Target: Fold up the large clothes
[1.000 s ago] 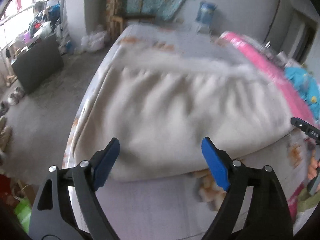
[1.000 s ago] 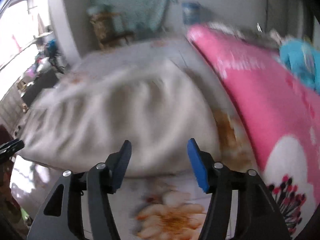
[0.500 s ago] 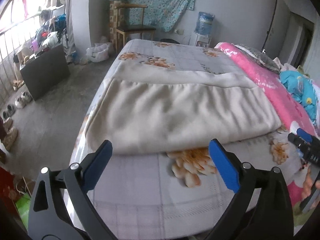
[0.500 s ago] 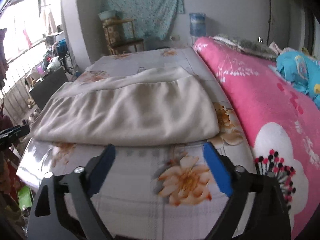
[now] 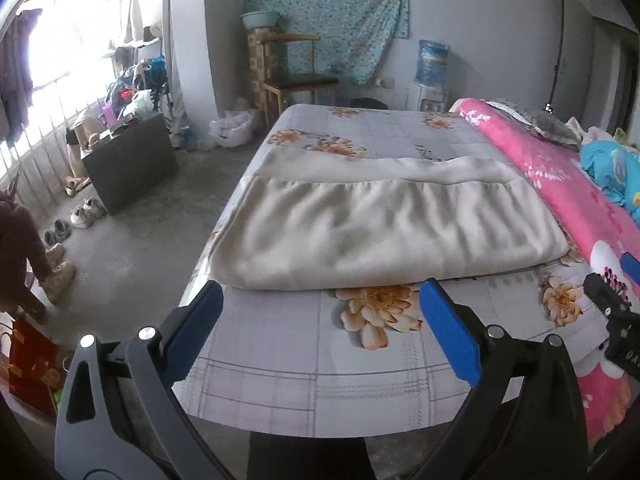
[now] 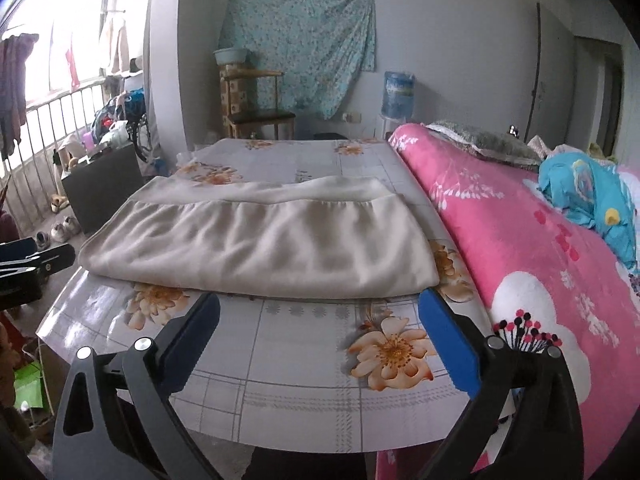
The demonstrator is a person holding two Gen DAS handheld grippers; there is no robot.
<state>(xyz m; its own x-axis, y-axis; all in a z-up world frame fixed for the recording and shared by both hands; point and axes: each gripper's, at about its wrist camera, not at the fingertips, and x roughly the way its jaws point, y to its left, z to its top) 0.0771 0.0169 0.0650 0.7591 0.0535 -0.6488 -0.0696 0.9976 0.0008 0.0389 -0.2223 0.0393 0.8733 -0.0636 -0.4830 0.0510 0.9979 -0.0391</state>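
Folded beige cloth on the bed, both of our hand-held grippers released.

We see the cloth lying folded across the middle of the bed, on a grey sheet printed with orange flowers, its doubled near edge facing us and a flatter band of the same fabric showing along its far side. Our left hand-held gripper hangs over the bare sheet just short of that near edge, blue pads spread wide with nothing between them. Our right hand-held gripper sits the same way toward the cloth's right corner; its jaws are opening, and nothing lies between them either. A pink flowered blanket runs along the right side of the bed, just beside the cloth, with a crumpled blue garment on top of it further back.
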